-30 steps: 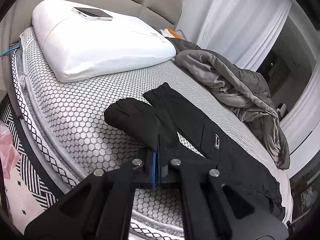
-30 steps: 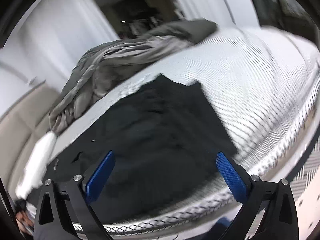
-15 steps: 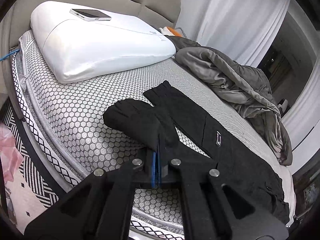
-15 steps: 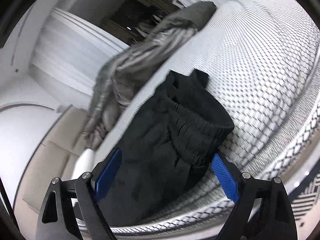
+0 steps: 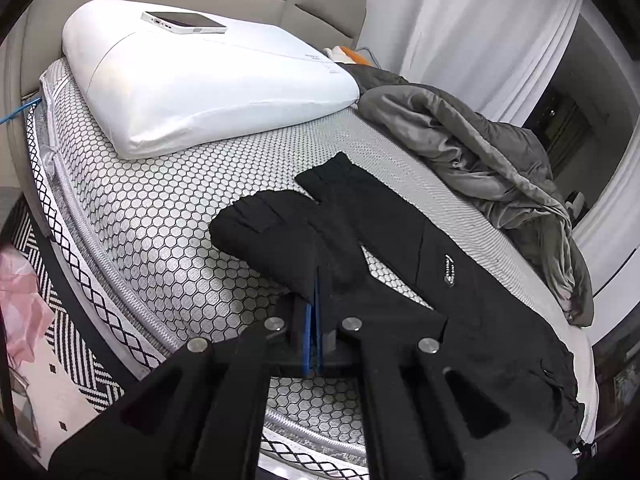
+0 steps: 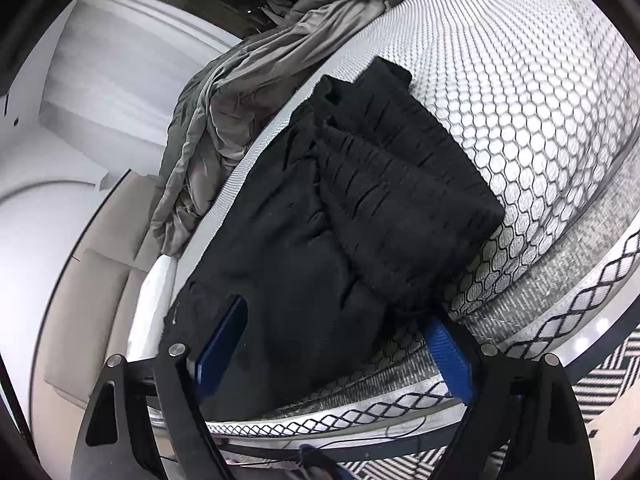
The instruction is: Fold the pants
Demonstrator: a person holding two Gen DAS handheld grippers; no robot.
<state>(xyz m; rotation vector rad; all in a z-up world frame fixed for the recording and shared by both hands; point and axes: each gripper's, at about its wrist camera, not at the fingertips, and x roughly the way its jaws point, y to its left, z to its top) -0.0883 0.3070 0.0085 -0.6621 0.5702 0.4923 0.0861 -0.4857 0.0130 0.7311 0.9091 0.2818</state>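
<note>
Your left gripper [image 5: 316, 300] is clamped on the near trouser leg of the black fabric pants [image 5: 400, 248]. Your right gripper [image 6: 332, 344] has just been closing, but its blue pads [image 6: 222, 340] stand clear of the cloth, with the waist end between them and nothing pinched. The pants lie along the near edge of the honeycomb-patterned grey mattress [image 5: 152, 208], legs towards the white rectangular pillow [image 5: 200, 68]. The legs are not yet stacked evenly and I judge the lengthwise folds remain.

right tongs [image 6: 332, 344] lowered closer over pants [image 6: 320, 216] waistband, jaws narrowing
</note>
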